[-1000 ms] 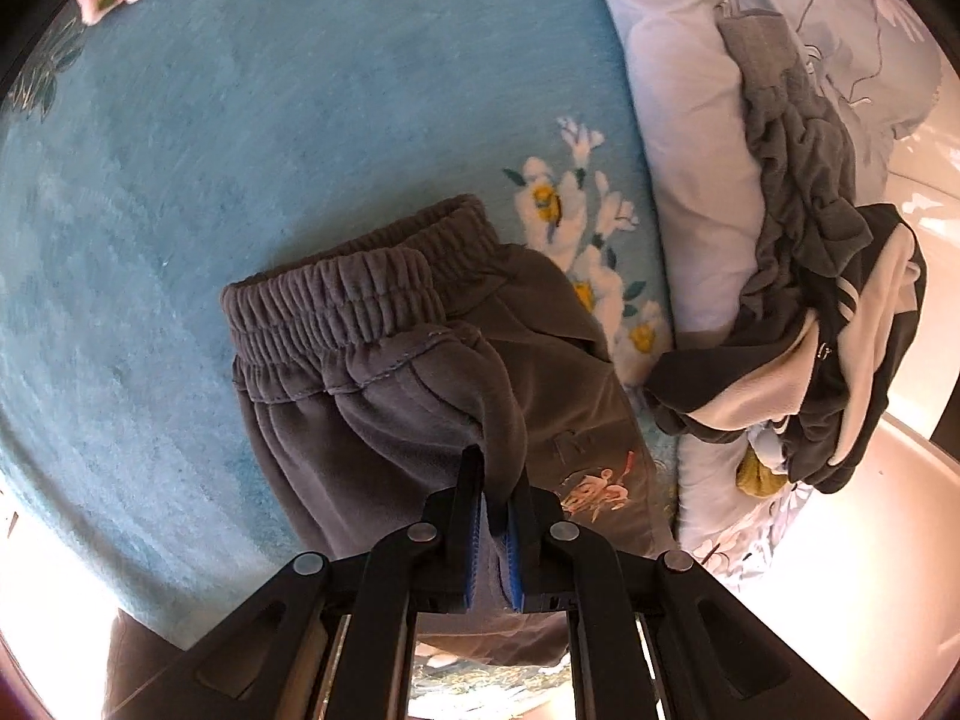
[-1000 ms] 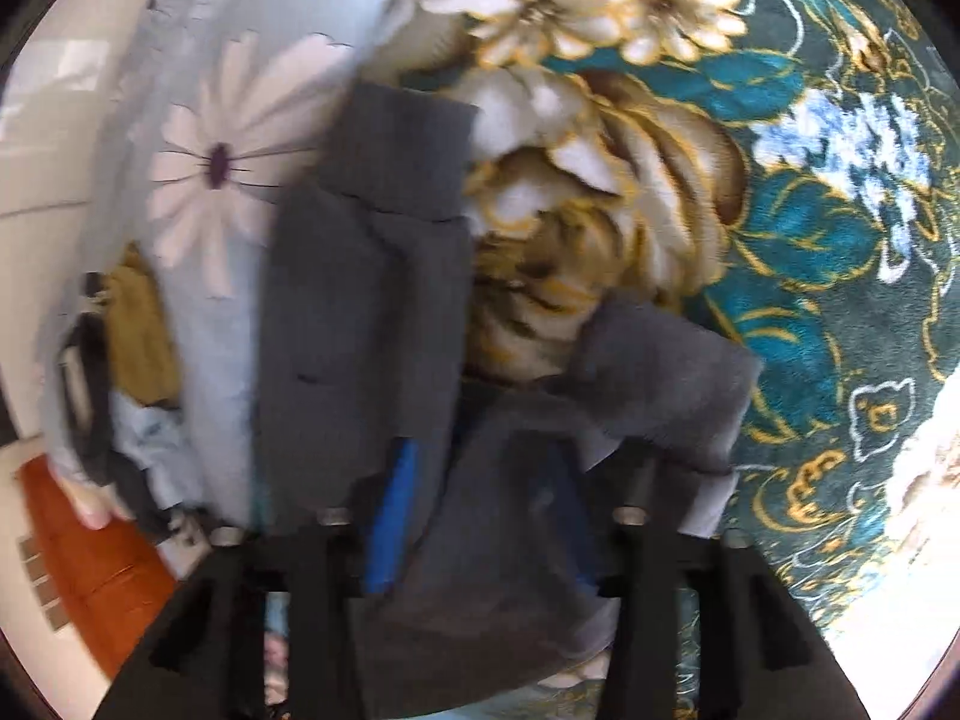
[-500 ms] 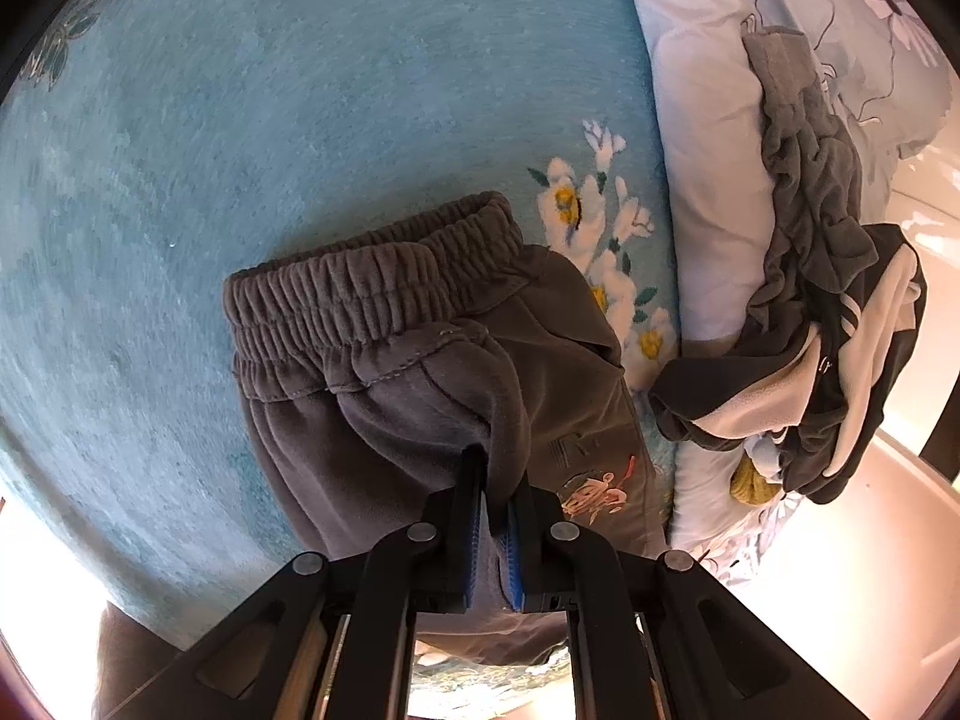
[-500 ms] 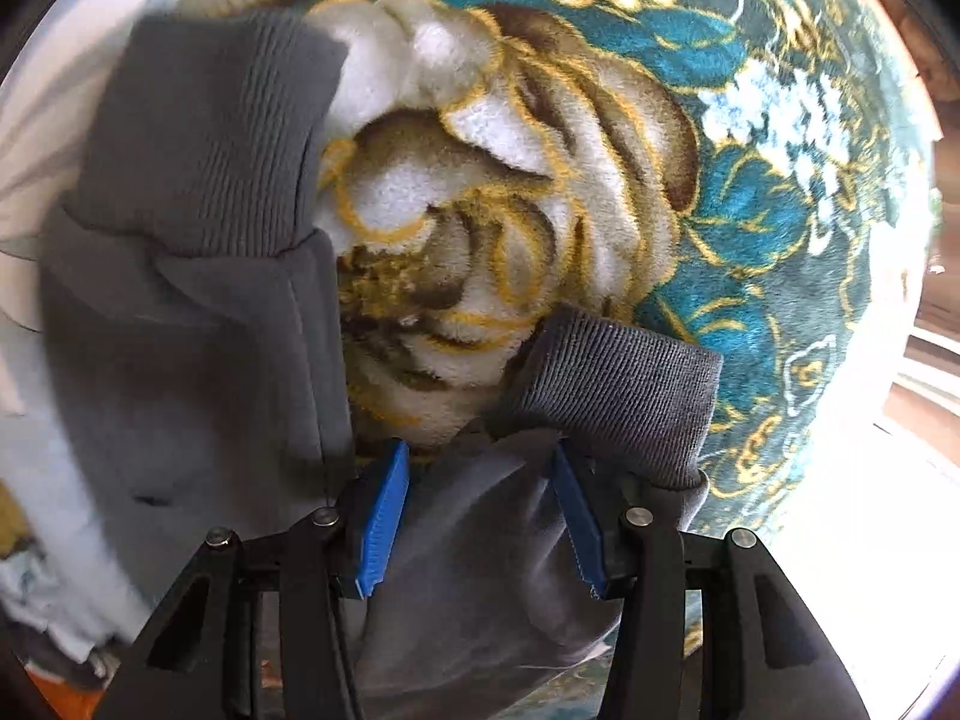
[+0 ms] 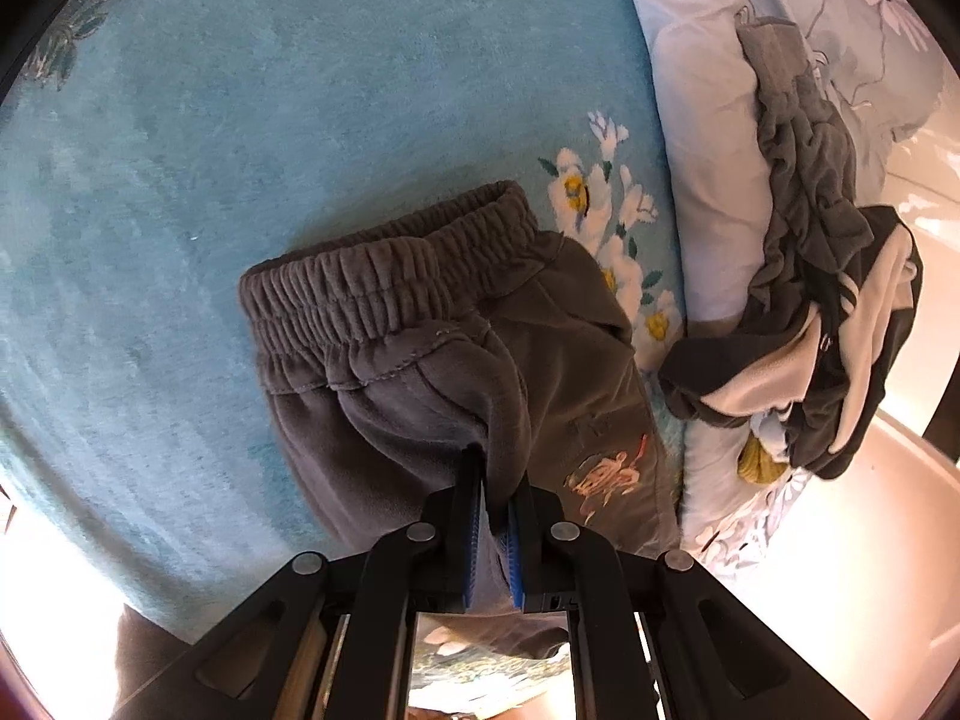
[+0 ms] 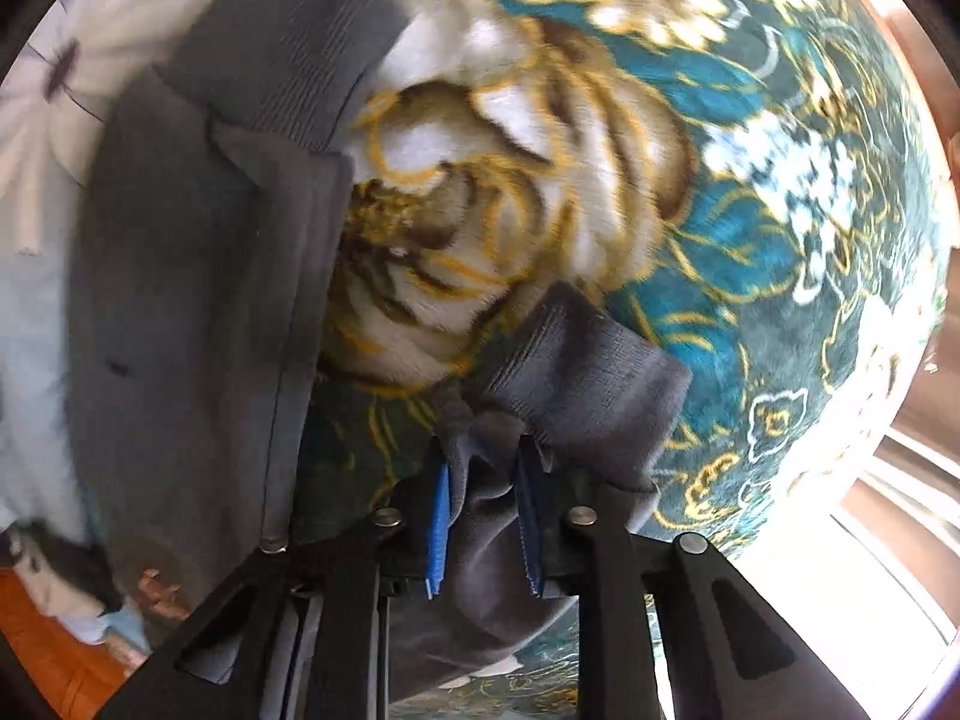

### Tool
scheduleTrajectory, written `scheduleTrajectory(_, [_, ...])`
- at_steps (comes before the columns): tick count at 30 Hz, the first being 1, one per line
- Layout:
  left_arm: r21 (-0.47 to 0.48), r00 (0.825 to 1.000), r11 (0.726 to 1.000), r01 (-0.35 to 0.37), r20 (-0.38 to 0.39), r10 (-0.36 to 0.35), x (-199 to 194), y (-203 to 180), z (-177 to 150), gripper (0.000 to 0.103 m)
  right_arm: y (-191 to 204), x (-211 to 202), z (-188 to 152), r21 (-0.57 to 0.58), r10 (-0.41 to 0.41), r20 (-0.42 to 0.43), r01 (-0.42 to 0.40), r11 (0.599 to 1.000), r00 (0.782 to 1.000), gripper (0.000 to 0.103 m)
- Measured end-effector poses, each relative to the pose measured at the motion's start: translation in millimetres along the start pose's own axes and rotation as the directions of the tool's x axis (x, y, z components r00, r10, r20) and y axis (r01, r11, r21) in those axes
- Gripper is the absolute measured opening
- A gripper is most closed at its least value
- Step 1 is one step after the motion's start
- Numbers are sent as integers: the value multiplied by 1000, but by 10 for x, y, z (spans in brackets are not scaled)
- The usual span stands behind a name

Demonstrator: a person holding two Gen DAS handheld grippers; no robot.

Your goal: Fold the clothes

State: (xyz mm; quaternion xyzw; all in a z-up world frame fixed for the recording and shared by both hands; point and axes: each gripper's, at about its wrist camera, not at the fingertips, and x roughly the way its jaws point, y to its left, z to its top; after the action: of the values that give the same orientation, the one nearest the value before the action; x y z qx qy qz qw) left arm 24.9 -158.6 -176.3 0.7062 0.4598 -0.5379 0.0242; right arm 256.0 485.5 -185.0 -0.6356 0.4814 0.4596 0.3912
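My left gripper [image 5: 495,480] is clenched on a fold of the grey sweatpants [image 5: 420,372], just below the elastic waistband [image 5: 384,282]. The pants lie on the teal blanket [image 5: 240,120], which is bare to the left; a clothes pile [image 5: 822,312] crowds the right edge. My right gripper [image 6: 483,474] is closing, pads pressing bunched fabric behind the ribbed cuff [image 6: 588,384]; open floral blanket lies beyond.
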Motion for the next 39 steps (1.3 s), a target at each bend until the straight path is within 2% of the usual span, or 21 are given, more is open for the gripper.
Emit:
scheduleTrajectory(2, [13,1000,1000,2,3,-2,-62,50,-65,10,-215,-124,-145,30,79,35,-80,996,996,13])
scheduleTrajectory(4, [19,1000,1000,20,7,-20,-137,112,-131,9,-422,-257,-298,63,165,75,-169,984,984,13])
scheduleTrajectory(8, [-4,997,997,82,11,-81,-259,129,-183,9,-678,-504,-512,98,320,147,-335,937,936,11])
scheduleTrajectory(11, [-7,993,993,118,19,-117,-295,5,-140,9,-580,-667,-447,75,370,183,-389,918,911,11])
scheduleTrajectory(14, [-33,986,986,166,25,-165,-224,-175,-11,8,-227,-834,-193,12,406,209,-417,909,890,11])
scheduleTrajectory(16, [-49,987,986,158,28,-157,-132,-291,106,8,163,-938,84,-18,405,215,-411,911,889,11])
scheduleTrajectory(18, [-66,988,986,150,32,-149,-39,-407,224,8,540,-944,345,-44,389,209,-389,920,897,11])
scheduleTrajectory(25, [-32,994,996,87,72,-84,217,-642,547,8,1168,-660,700,-91,316,176,-304,948,932,11])
scheduleTrajectory(29, [-54,994,996,66,85,-62,371,-595,675,8,1362,-539,821,-131,286,162,-267,955,944,11])
scheduleTrajectory(34, [-103,992,990,91,91,-82,513,-530,759,12,1458,-418,881,-153,263,146,-241,958,954,12])
scheduleTrajectory(36, [-53,994,996,69,89,-64,499,-613,743,15,1441,-407,889,-159,289,136,-267,950,948,15])
scheduleTrajectory(39, [66,996,997,39,83,-44,419,-771,672,29,1405,-436,883,-192,344,121,-319,928,931,27])
